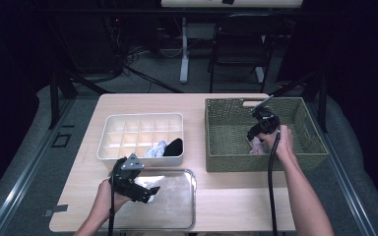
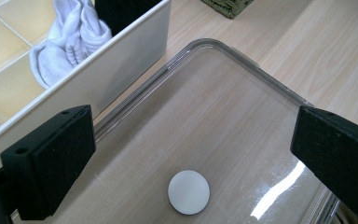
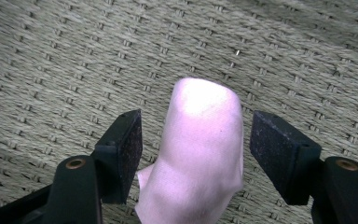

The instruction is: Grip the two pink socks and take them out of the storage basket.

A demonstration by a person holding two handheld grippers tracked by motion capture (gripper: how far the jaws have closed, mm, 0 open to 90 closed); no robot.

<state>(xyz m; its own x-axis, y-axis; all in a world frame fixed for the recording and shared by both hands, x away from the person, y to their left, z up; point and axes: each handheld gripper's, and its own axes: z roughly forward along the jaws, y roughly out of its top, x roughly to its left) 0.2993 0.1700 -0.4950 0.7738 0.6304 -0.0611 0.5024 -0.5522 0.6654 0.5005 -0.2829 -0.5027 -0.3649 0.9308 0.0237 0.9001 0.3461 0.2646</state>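
You were lining up a grasp on the pink rolled cloth (image 3: 200, 149) in the woven basket (image 1: 226, 129).
Your right claw (image 3: 196, 154) straddled it, jaws apart, gripping nothing; next they needed to close. Your left claw (image 2: 191, 158) hung wide open and empty over the clear tray (image 2: 242, 116) on the bench (image 1: 236, 201).

This looks like a lab or recording studio rather than a home. A lone wooden table (image 1: 236, 206) stands on grey carpet, ringed by black curtains. At the top of the frame, loose cables (image 1: 142, 54) trail beneath a desk leg (image 1: 184, 49), beside a black folding chair (image 1: 238, 44).
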